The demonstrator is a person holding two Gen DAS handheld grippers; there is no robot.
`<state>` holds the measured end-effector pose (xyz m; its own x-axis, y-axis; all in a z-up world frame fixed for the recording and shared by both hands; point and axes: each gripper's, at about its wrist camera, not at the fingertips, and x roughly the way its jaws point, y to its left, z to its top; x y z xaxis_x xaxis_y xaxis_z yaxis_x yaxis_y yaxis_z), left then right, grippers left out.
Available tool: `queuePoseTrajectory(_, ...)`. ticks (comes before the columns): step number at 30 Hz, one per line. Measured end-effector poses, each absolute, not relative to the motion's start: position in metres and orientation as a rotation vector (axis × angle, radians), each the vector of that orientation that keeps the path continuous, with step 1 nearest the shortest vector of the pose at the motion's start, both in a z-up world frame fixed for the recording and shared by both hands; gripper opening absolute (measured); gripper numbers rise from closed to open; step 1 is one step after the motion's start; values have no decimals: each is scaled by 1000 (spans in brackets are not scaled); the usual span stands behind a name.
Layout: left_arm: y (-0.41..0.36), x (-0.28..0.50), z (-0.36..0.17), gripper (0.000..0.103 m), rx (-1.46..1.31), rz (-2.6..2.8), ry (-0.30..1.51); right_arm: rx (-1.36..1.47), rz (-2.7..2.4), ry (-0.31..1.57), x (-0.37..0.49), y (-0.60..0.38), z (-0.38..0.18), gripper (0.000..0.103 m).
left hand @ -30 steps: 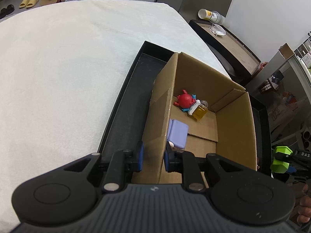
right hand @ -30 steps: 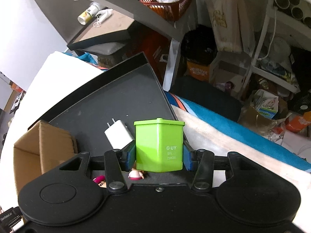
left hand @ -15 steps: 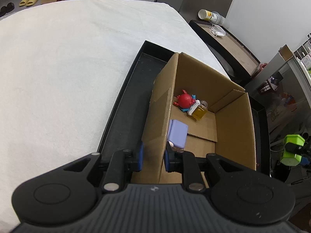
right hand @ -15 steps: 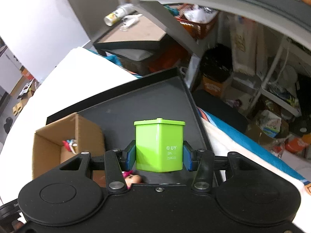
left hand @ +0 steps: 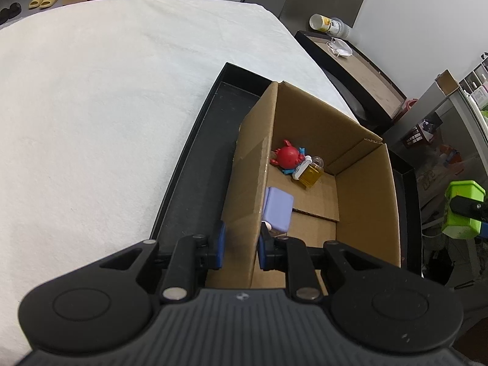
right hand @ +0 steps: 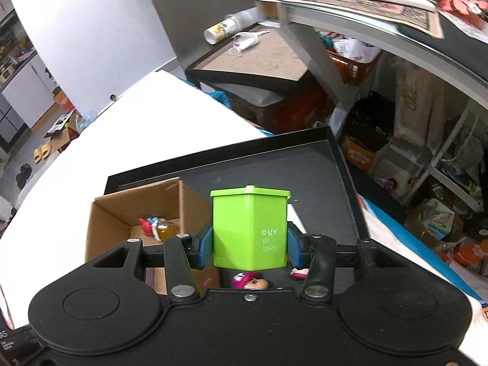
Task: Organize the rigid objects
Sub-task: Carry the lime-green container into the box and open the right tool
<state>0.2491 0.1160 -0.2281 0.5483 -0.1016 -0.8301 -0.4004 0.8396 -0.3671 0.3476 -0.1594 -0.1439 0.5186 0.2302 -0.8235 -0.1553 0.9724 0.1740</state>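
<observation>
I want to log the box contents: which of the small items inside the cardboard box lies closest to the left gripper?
The lilac block. It rests against the box wall just ahead of the left gripper, while the red crab toy and yellow bottle lie in the far corner.

My right gripper (right hand: 250,248) has its blue pads clamped on both sides of a lime-green plastic box (right hand: 250,228), which I'm holding upright above the black tray (right hand: 341,164). Left of it I see the open cardboard box (right hand: 122,213) standing in the tray with small toys inside. Below the green box a pink-haired doll (right hand: 248,280) peeks out.
</observation>
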Motion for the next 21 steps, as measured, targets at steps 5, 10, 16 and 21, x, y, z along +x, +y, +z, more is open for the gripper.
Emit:
queuePoseTrajectory(5,117,250,-228,20,-579,185,989,57,263,989,347,-140,-137,47)
queuePoseTrajectory(10,117,250,-229,20,-581,182,988,27,296,982,348,-118,-134,47)
queuePoseTrajectory(16,116,250,-230,20,-582,179,989,34,324,989,349,-98,-136,47)
queuePoseTrajectory(21,117,249,-230,20,-588,173,991,9,341,994,348,-83,-142,47)
